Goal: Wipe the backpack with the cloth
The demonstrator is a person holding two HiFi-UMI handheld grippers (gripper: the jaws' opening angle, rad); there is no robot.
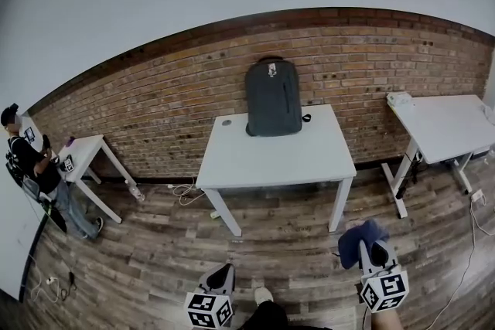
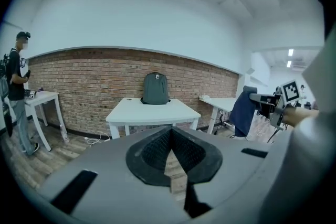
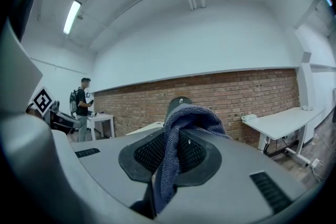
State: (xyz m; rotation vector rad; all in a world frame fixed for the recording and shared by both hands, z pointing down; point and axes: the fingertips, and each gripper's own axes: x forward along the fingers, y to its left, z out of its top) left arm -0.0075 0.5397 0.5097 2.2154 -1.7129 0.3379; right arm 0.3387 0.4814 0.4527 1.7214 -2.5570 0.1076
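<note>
A dark grey backpack (image 1: 273,98) stands upright against the brick wall at the back of a white table (image 1: 271,158). Both grippers are held low over the floor, well short of the table. My right gripper (image 1: 377,253) is shut on a blue cloth (image 1: 356,240) that drapes over its tips. In the right gripper view the cloth (image 3: 173,155) hangs between the jaws of that gripper (image 3: 176,136), with the backpack's top (image 3: 179,102) just behind it. My left gripper (image 1: 223,273) is shut and holds nothing. From the left gripper (image 2: 171,129) I see the backpack (image 2: 155,88) far ahead.
A person (image 1: 32,166) stands at a small white table (image 1: 83,151) at the far left. Another white table (image 1: 448,124) stands at the right. Cables (image 1: 184,191) lie on the wooden floor by the wall. The person's shoe (image 1: 263,295) shows between the grippers.
</note>
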